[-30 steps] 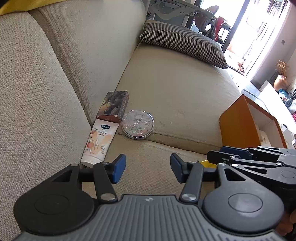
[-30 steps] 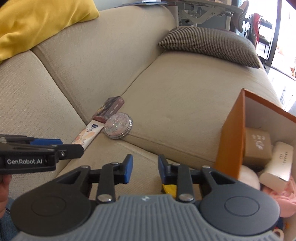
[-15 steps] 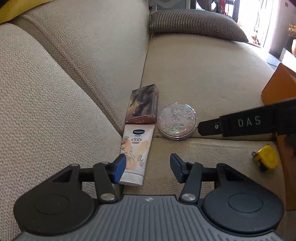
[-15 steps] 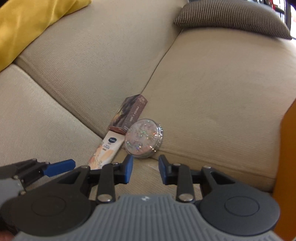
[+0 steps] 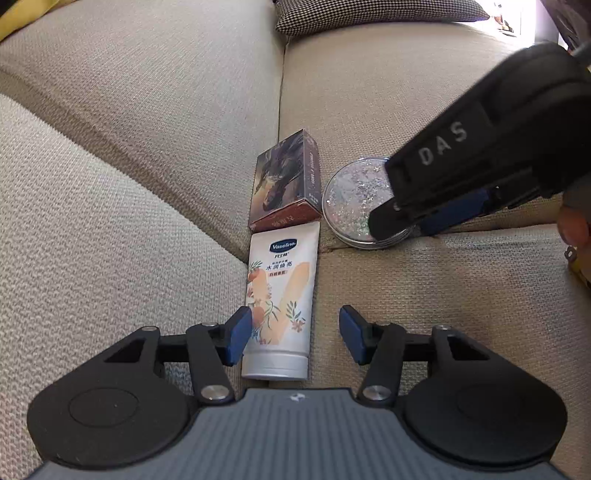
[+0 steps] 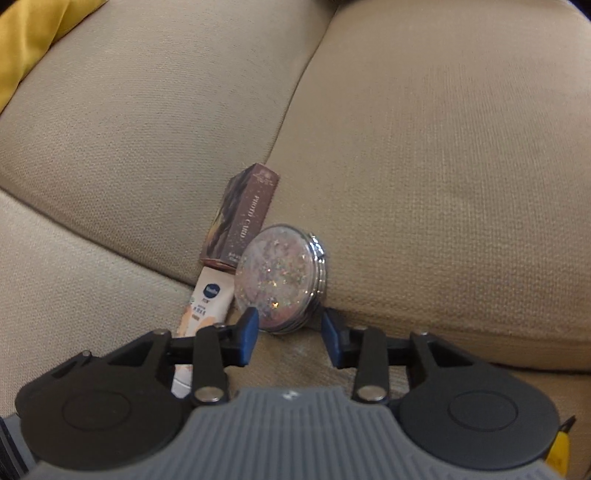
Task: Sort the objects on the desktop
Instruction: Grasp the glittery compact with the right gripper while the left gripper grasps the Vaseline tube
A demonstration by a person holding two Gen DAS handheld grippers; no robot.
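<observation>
A white Vaseline tube (image 5: 279,302) lies on the beige sofa seat along the backrest crease, cap toward me. My left gripper (image 5: 291,334) is open, its left pad beside the tube's lower part, the right pad well clear of it. Beyond the tube a brown photo card box (image 5: 286,182) leans on the backrest. Beside it lies a round glittery compact (image 6: 280,282). My right gripper (image 6: 290,332) hovers at the compact's near edge, jaws opening, pads either side and apart from it. In the left wrist view the right gripper (image 5: 410,225) covers part of the compact (image 5: 351,192).
A houndstooth cushion (image 5: 373,14) lies at the far end of the seat. A yellow cushion (image 6: 33,33) sits on the backrest's top left. A yellow object (image 5: 580,264) shows at the right edge, next to a hand (image 5: 572,229). Bare seat stretches to the right.
Both grippers have come down and closer to the three items. The right gripper's jaws have widened and now flank the compact's near edge. The orange box has left both views.
</observation>
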